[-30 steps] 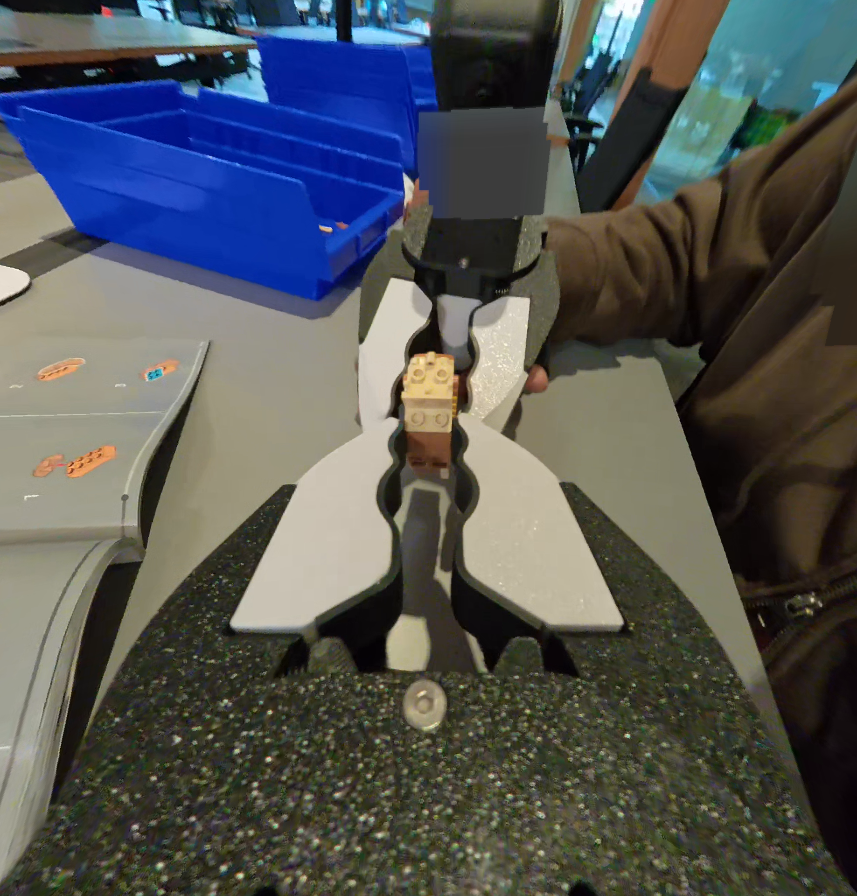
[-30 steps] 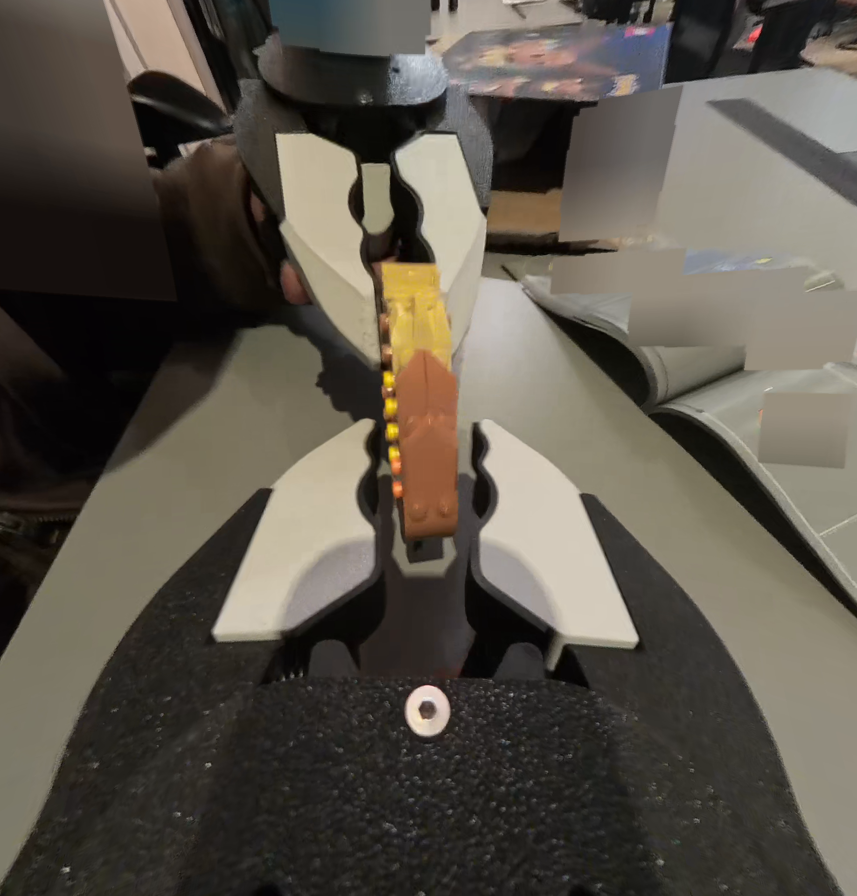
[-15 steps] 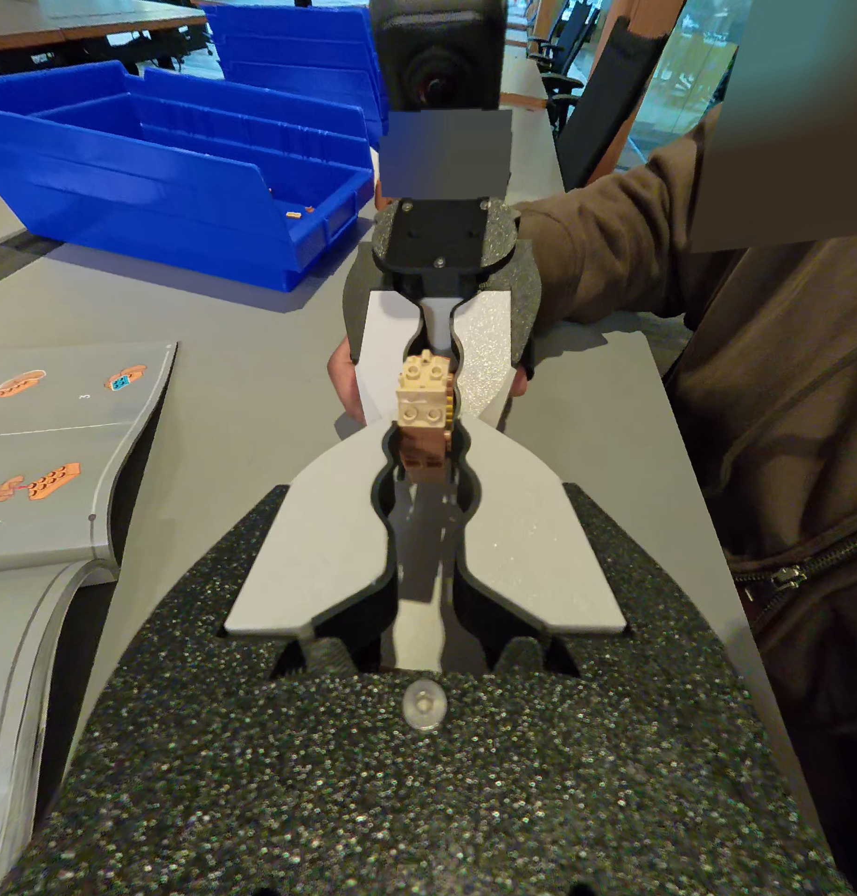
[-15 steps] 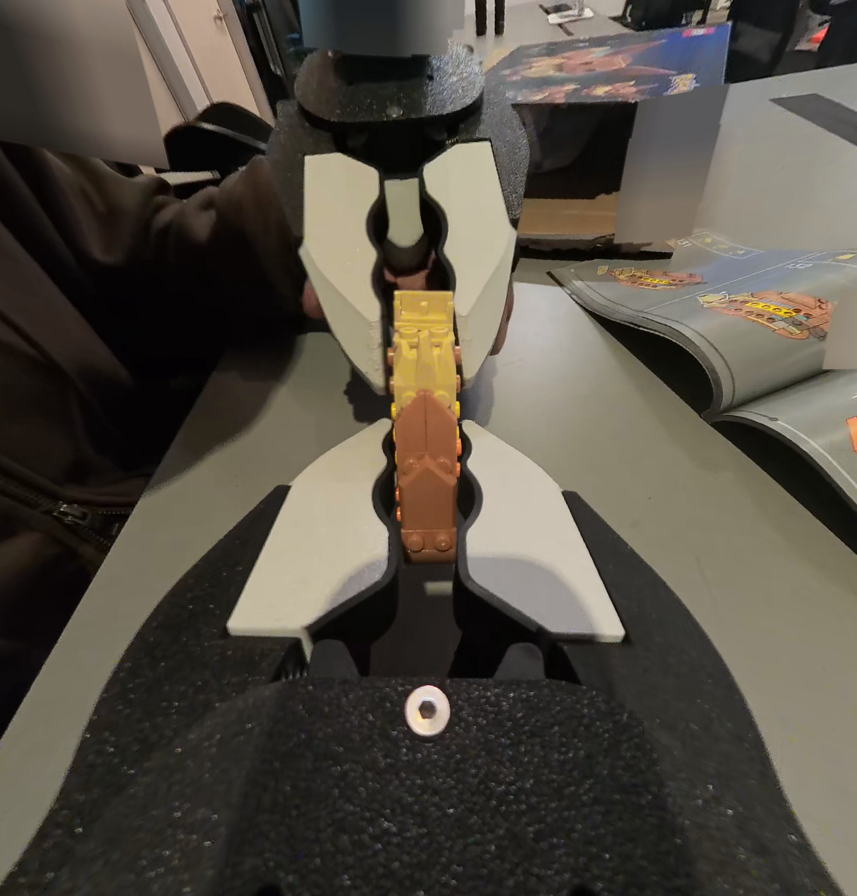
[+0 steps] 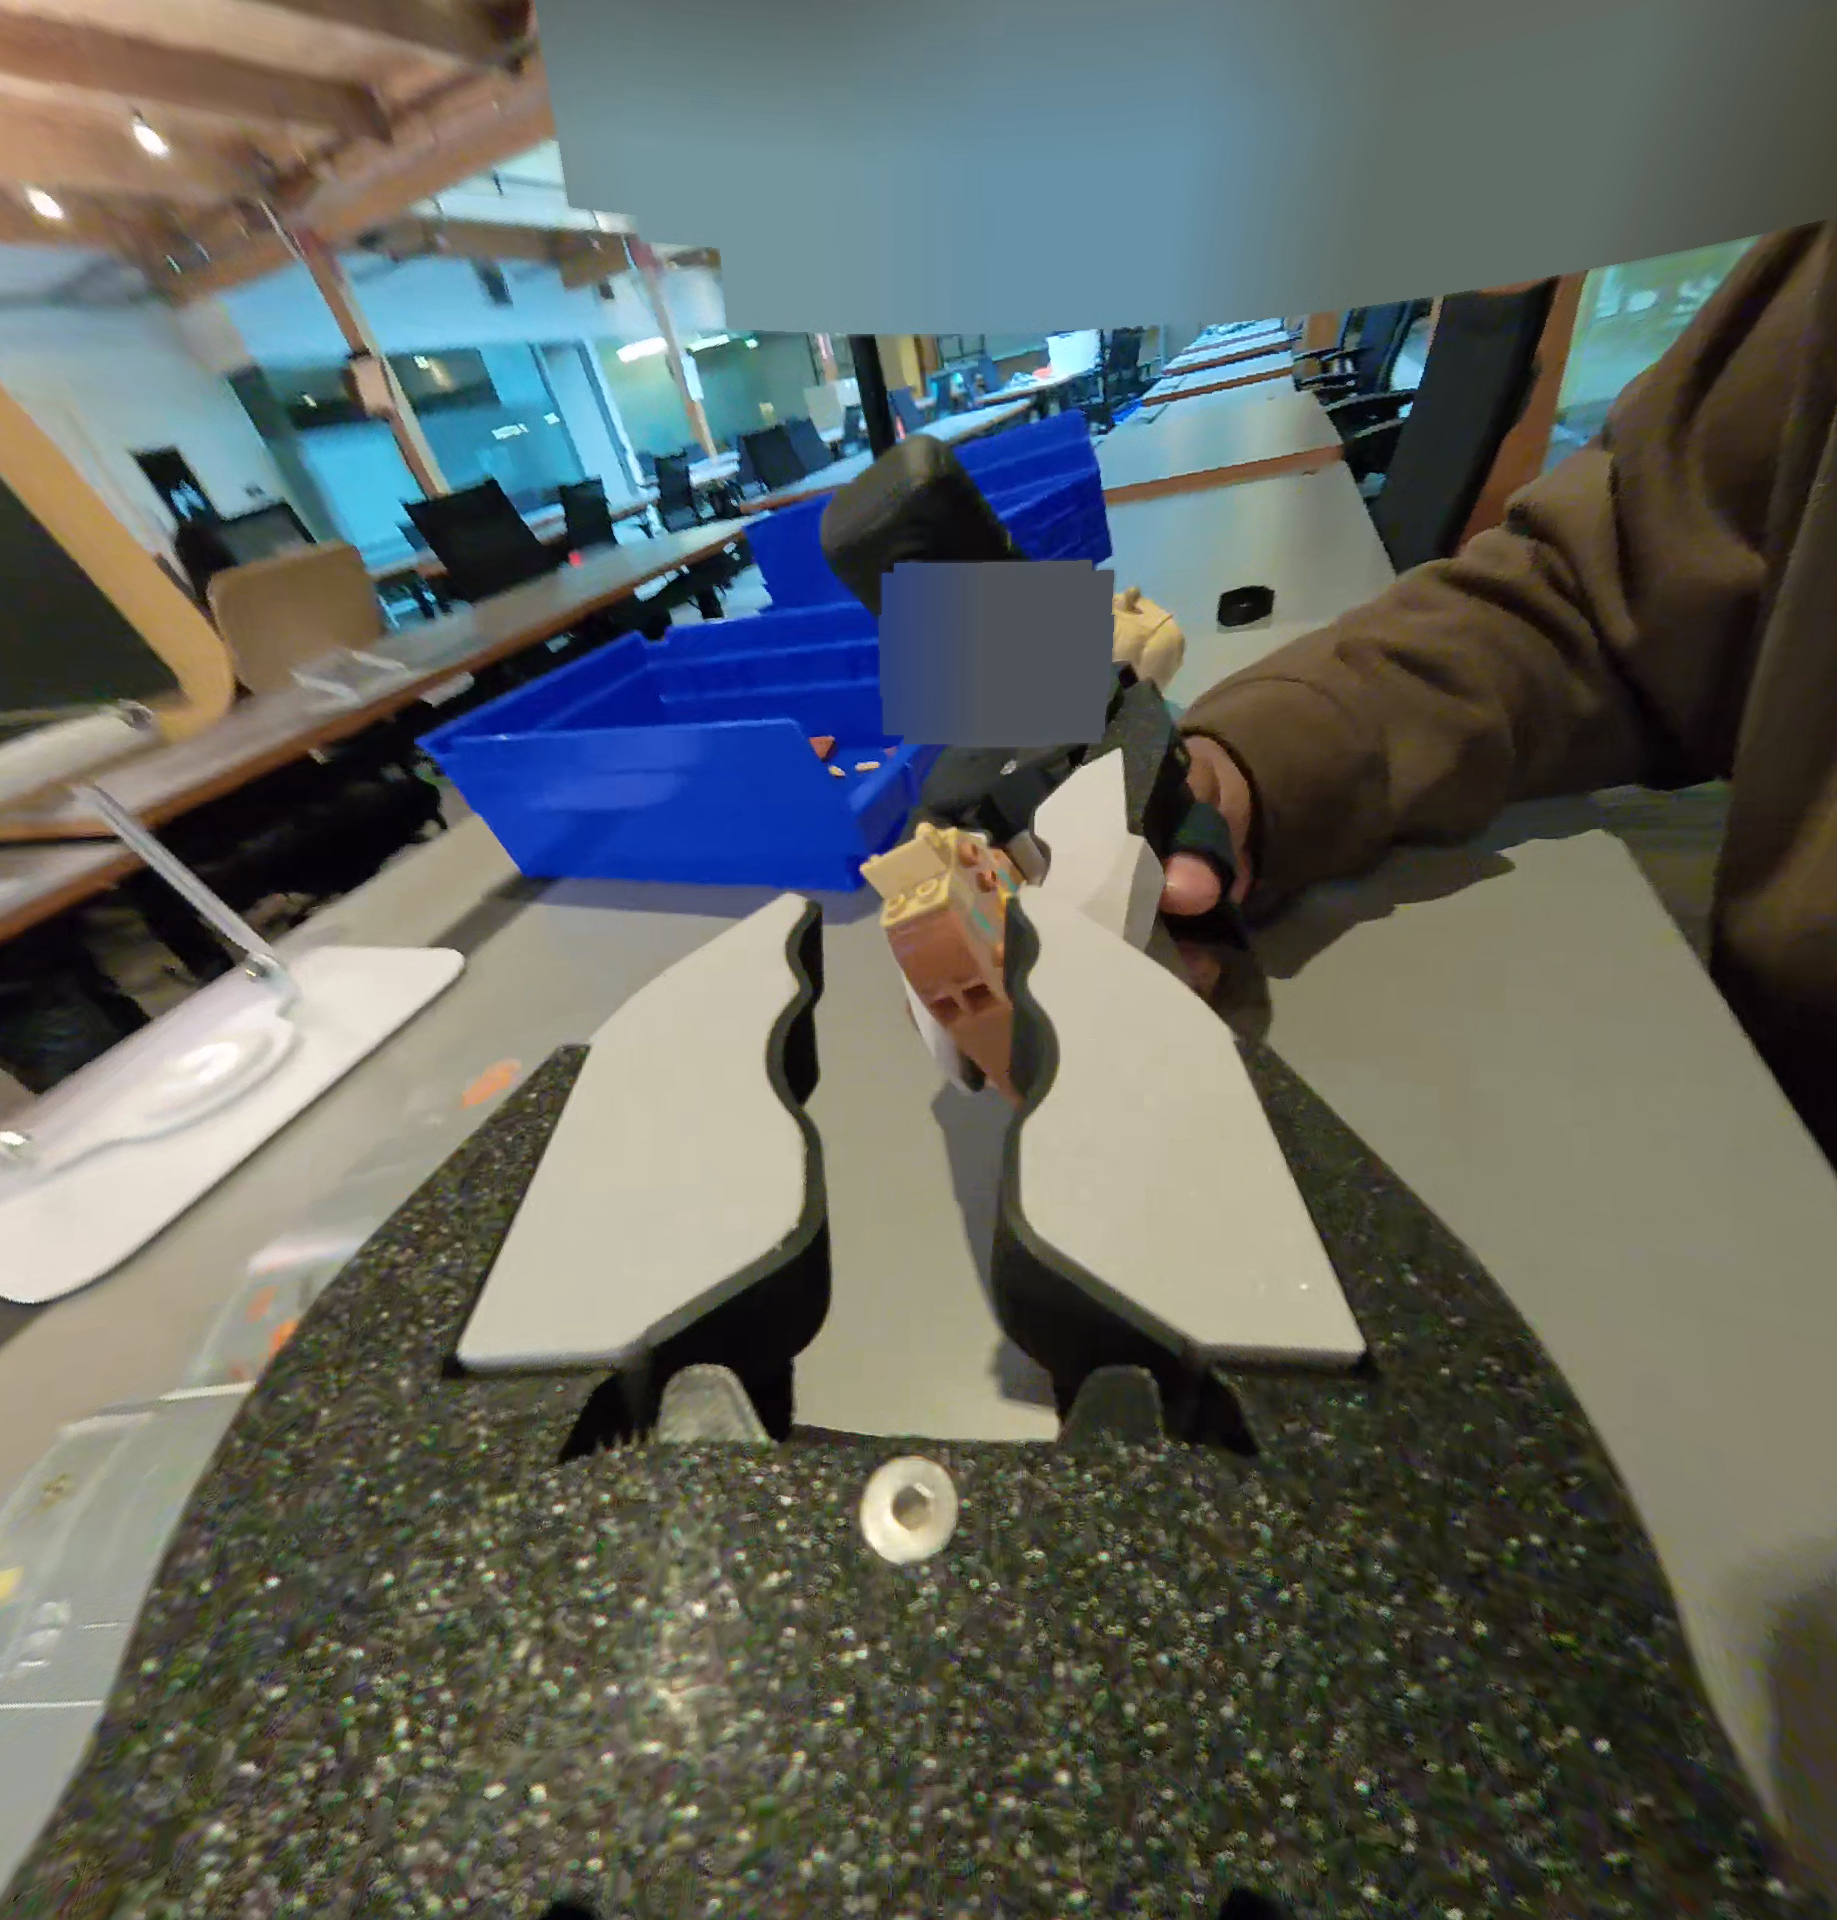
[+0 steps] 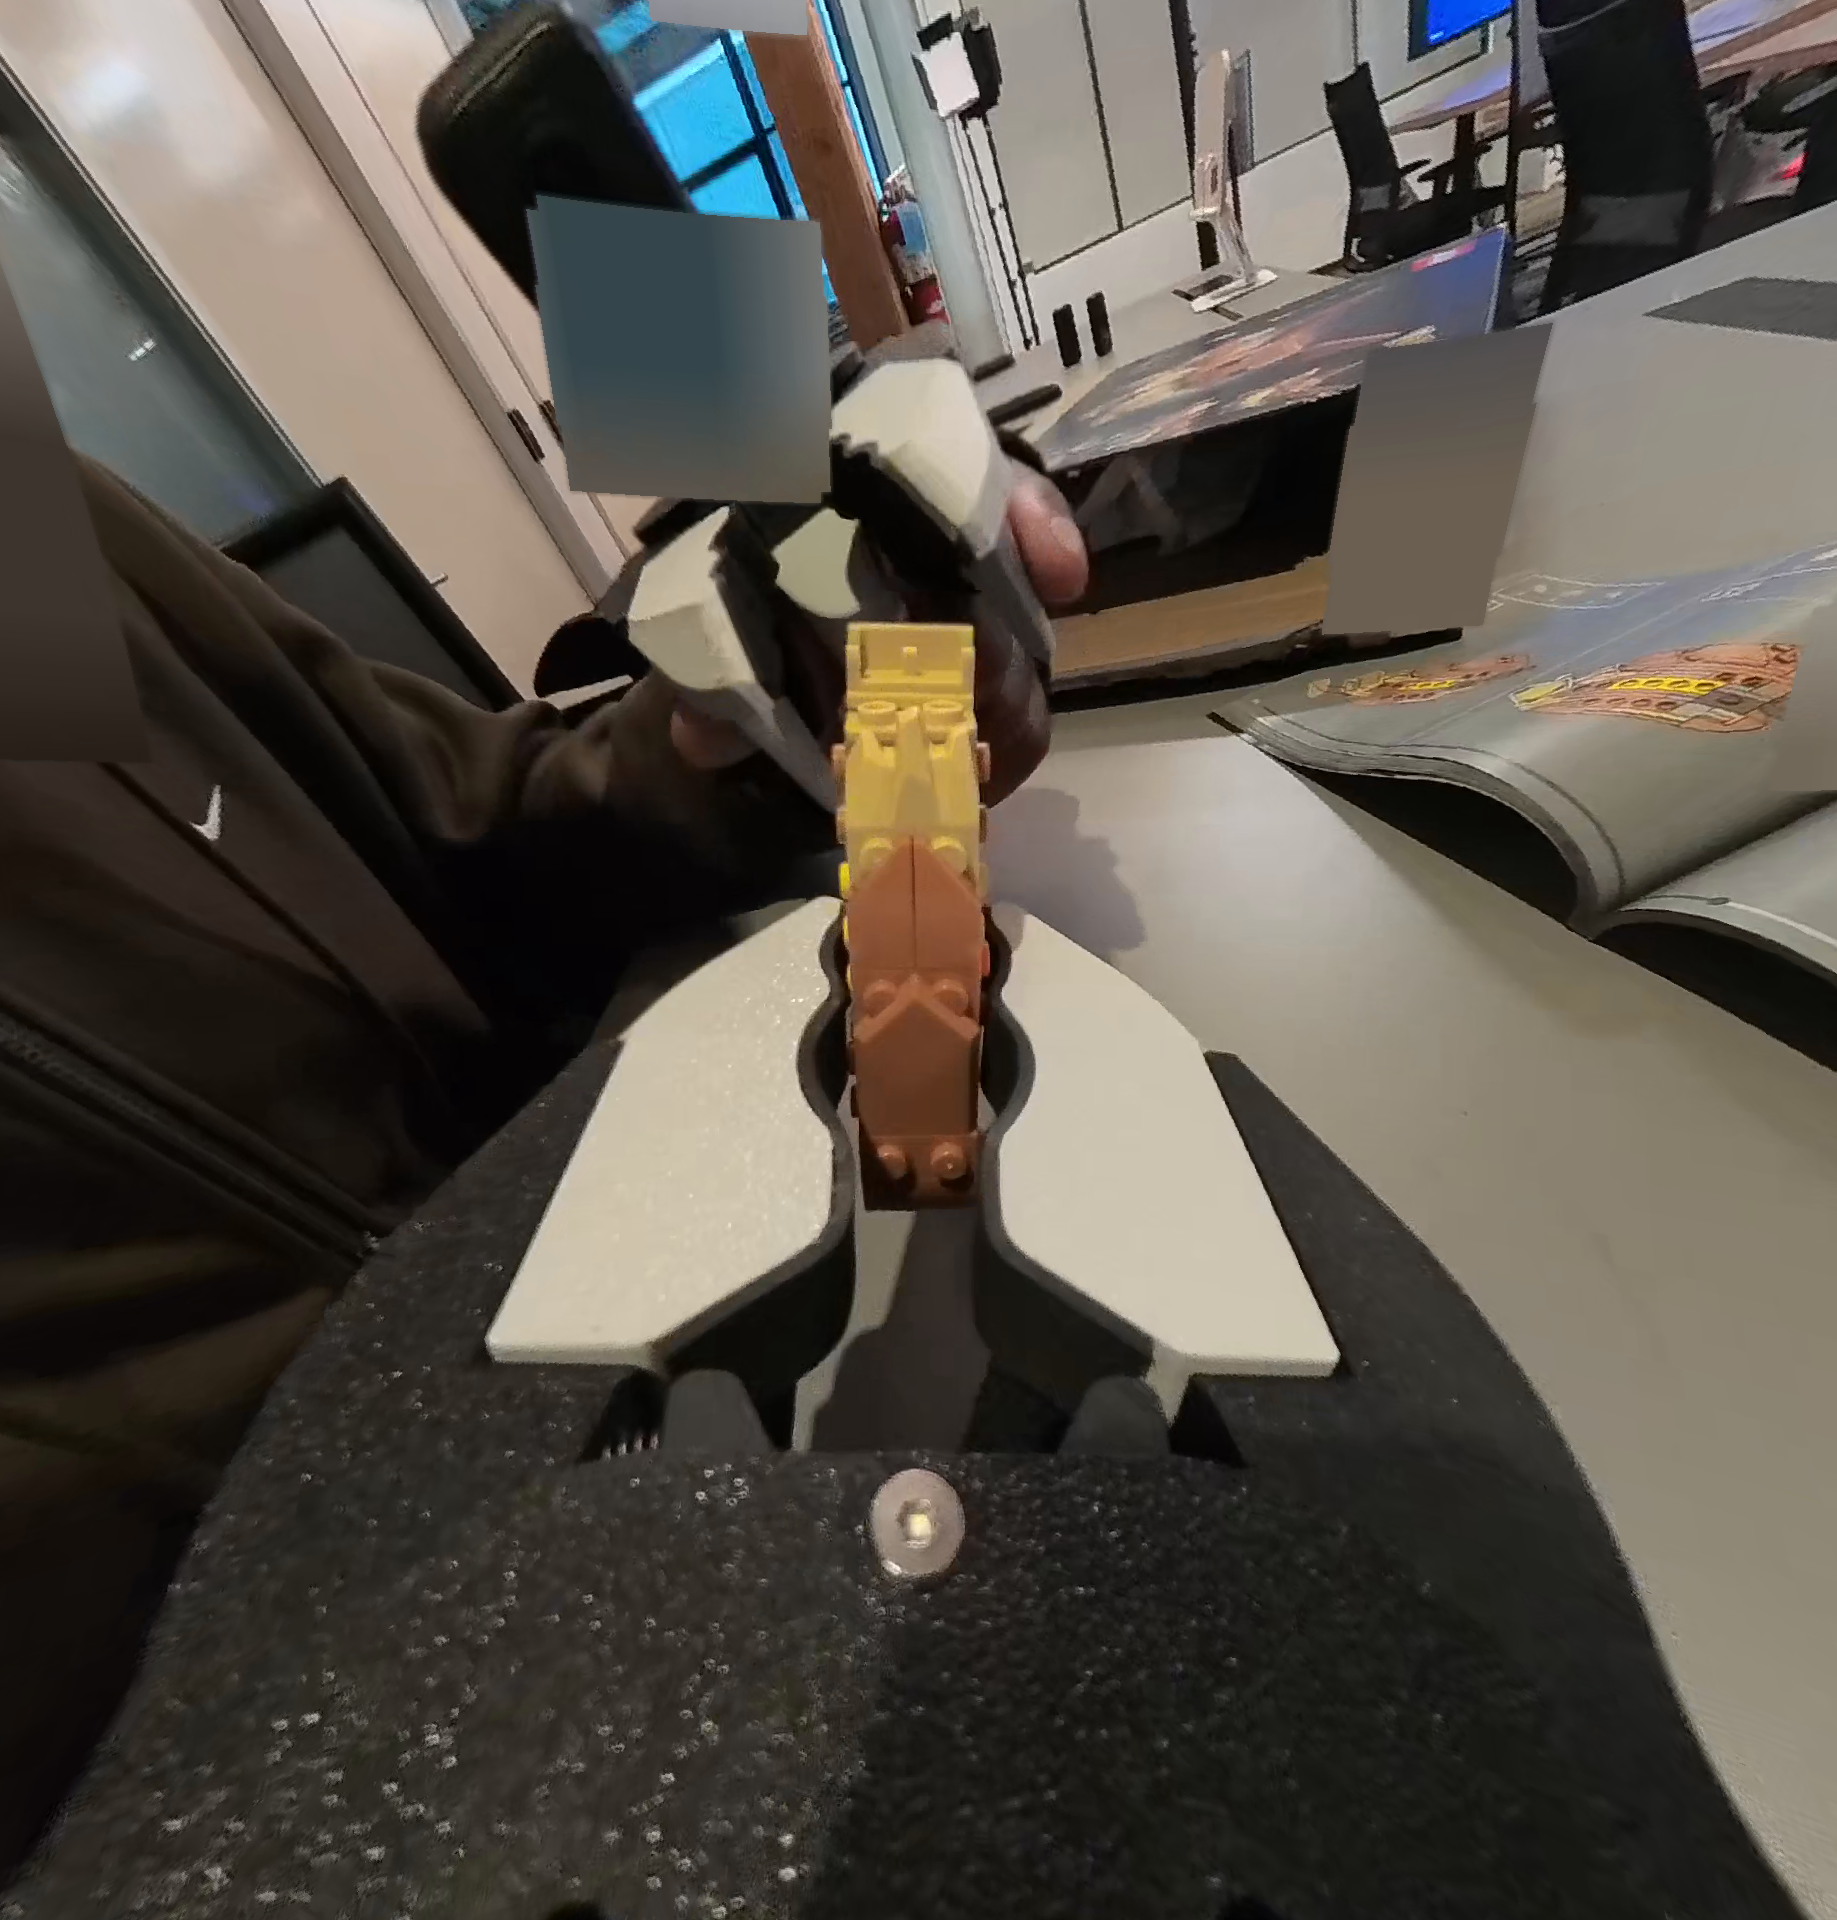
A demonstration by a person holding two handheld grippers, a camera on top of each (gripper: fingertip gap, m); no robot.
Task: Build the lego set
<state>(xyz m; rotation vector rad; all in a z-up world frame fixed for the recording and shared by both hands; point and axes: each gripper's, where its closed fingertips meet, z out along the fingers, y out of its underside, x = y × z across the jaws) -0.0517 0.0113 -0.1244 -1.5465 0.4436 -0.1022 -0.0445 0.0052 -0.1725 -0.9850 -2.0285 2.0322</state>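
Observation:
A Lego assembly [image 6: 914, 997] with a brown rear and a yellow front is clamped between my right gripper's [image 6: 919, 920] fingers above the grey table. In the left wrist view it [image 5: 945, 935] shows a tan top over brown bricks and leans against the inner edge of my left gripper's right finger [image 5: 1122, 1143]. My left gripper [image 5: 914, 920] is open, with a wide gap between the jaws and nothing held. In the right wrist view the left gripper [image 6: 805, 540] sits just beyond the assembly, tilted, jaws apart. A hand [image 5: 1194, 831] holds the right gripper.
Blue bins [image 5: 665, 790] with a few small parts stand at the back of the table. A white stand base [image 5: 218, 1049] lies at the left. An open instruction booklet [image 6: 1516, 748] and the set's box [image 6: 1257, 416] lie to the right. A brown sleeve [image 5: 1516, 665] crosses the right side. One gripper's finger ends stand about 5 centimetres off the other's.
My left gripper has opened, let go of the assembly, and tilted upward and aside. My right gripper closed on the assembly a moment earlier and still holds it.

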